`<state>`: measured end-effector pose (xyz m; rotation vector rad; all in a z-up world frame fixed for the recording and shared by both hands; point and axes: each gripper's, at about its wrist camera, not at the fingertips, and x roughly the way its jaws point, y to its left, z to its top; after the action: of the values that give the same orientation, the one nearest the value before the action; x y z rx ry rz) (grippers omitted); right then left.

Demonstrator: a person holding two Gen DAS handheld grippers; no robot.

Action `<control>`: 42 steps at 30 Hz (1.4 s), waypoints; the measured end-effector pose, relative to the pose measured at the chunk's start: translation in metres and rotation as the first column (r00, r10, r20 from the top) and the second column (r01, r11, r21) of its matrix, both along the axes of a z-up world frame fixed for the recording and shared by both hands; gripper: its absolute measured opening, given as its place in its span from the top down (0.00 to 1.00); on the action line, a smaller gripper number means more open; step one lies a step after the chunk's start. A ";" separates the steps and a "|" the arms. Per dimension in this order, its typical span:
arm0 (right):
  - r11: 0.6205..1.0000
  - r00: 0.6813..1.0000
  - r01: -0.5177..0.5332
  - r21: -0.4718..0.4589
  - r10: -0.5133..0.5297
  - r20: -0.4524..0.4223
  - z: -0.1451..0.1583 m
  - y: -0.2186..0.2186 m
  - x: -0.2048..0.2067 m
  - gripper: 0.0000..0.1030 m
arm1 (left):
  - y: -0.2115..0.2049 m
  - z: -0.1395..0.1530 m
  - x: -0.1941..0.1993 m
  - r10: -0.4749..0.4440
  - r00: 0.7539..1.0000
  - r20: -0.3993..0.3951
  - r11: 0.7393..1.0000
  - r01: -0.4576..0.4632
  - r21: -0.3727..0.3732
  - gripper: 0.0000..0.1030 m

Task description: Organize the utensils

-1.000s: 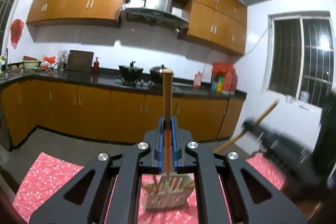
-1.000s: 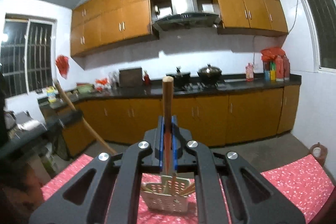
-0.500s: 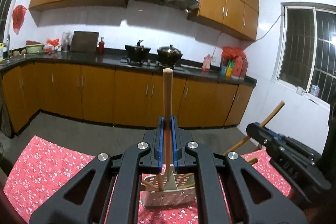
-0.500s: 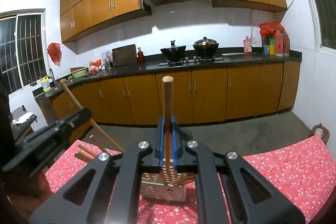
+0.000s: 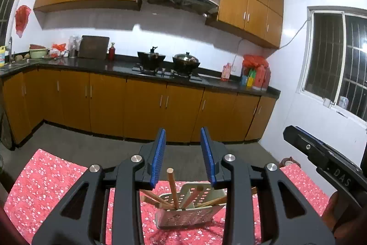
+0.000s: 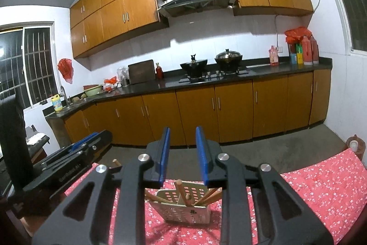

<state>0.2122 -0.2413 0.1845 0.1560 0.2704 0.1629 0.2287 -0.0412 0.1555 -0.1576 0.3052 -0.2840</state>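
Note:
A pale perforated utensil holder (image 5: 190,210) stands on the red flowered tablecloth (image 5: 45,178), with several wooden-handled utensils (image 5: 172,187) leaning in it. It also shows in the right wrist view (image 6: 183,208), with the wooden handles (image 6: 181,190) sticking out. My left gripper (image 5: 183,153) is open and empty, above and just behind the holder. My right gripper (image 6: 182,150) is open and empty, also above the holder. The right gripper's body shows at the right edge of the left wrist view (image 5: 321,153); the left gripper's body shows at the left of the right wrist view (image 6: 68,167).
The table's far edge drops to a grey floor (image 5: 91,148). Beyond it stand orange base cabinets (image 5: 142,107) under a black counter with two pots (image 5: 169,61). A window (image 5: 339,61) is on the right wall.
Both grippers were shut on upright wooden handles; both have opened and the utensils now stand in the holder. Both views tilted down towards the holder.

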 end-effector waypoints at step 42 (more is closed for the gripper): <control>0.983 0.989 0.143 -0.113 -0.145 -0.007 -0.116 0.010 -0.177 0.04 | 0.051 -0.089 -0.187 0.169 0.982 0.081 0.964 -0.182 0.195 0.02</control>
<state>0.0356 -0.2316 0.0687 0.0646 0.2819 0.0023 0.0420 0.0096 0.0663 0.0251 0.2531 -0.0805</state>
